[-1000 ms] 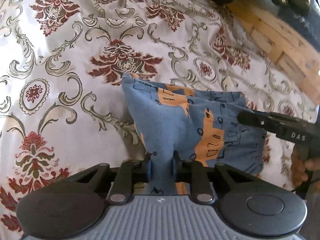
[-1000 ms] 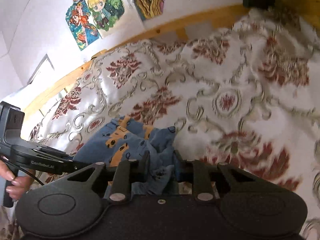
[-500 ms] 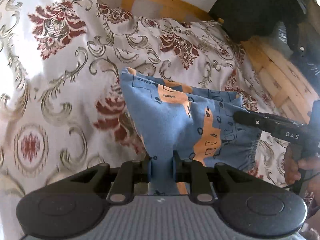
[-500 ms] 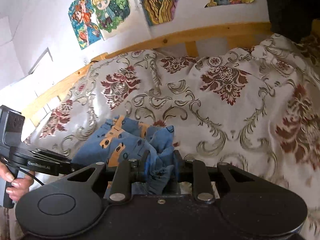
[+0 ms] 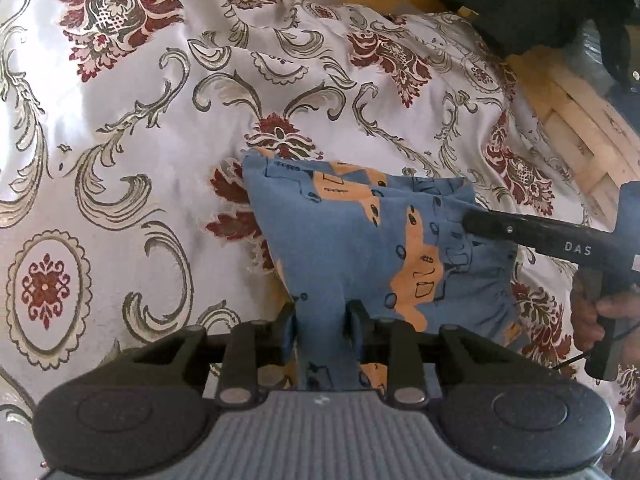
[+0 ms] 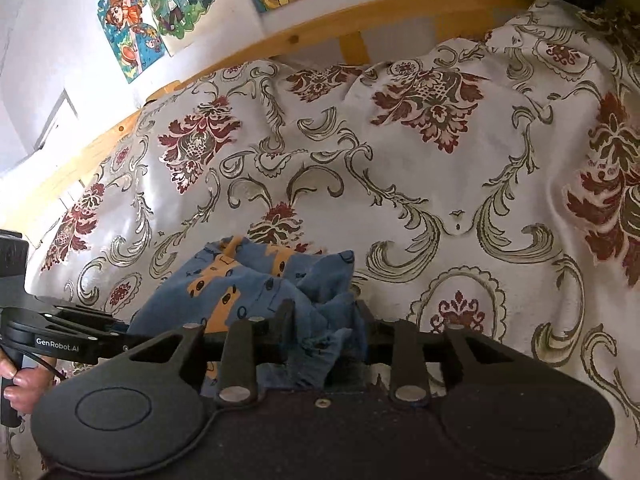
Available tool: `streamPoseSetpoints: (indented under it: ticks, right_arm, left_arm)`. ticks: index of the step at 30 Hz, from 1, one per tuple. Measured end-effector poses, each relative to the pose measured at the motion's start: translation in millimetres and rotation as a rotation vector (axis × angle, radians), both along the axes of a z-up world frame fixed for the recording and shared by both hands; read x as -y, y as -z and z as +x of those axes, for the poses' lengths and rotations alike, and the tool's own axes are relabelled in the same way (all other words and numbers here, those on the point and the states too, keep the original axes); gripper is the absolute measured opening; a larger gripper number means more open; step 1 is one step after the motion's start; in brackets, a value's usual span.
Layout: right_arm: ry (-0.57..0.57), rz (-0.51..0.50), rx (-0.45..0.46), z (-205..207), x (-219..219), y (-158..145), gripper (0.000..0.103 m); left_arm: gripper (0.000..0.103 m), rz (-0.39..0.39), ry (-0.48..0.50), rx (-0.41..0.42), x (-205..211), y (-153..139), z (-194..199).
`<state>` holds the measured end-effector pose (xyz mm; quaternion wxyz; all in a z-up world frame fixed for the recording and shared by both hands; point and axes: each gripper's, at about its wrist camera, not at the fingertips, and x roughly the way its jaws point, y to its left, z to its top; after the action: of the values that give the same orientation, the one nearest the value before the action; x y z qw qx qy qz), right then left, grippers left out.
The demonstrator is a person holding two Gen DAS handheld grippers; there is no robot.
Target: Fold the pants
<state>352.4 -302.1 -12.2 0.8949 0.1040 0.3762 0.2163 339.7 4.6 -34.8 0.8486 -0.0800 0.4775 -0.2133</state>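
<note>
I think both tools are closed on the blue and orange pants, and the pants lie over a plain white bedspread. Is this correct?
One detail is wrong: the bedspread is not plain. It is white with red flowers and olive scrolls, as both wrist views show. The rest holds: the left tool and the right tool are each closed on the blue and orange pants.

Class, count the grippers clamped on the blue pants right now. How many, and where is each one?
2. The left gripper pinches the near edge of the blue pants; the right gripper grips bunched fabric at the other end, above the patterned bedspread.
</note>
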Motion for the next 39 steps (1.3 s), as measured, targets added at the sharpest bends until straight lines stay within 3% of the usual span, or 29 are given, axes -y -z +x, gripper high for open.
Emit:
streamPoseSetpoints:
  ticks: [3,4,8,12,17,22,29,39]
  right_arm:
    - [0.02,-0.025,0.03,-9,2,-7,0.043]
    - [0.026,-0.028,0.043,-13,3,-10,0.051]
    - [0.063,-0.049,0.11,-40,2,-26,0.069]
    - [0.129,-0.061,0.175,-75,-7,-39,0.091]
    - [0.182,-0.091,0.258,-124,-23,-55,0.101]
    - [0.209,-0.139,0.31,-169,-35,-70,0.102]
    - [0.282,-0.147,0.304,-225,-39,-80,0.102]
    - [0.288,-0.187,0.288,-285,-42,-71,0.102]
  left_arm:
    - [0.04,0.015,-0.02,0.006,0,-5,-2]
    - [0.041,0.019,-0.031,0.007,-1,-8,-4]
    - [0.07,0.019,-0.073,0.039,-3,-21,-16]
    - [0.089,0.039,-0.141,0.095,-5,-37,-39]
    - [0.1,0.054,-0.235,0.205,-5,-61,-84]
    - [0.103,0.099,-0.281,0.315,5,-82,-133]
    - [0.103,0.145,-0.301,0.432,17,-89,-199]
    - [0.103,0.195,-0.29,0.42,27,-76,-247]
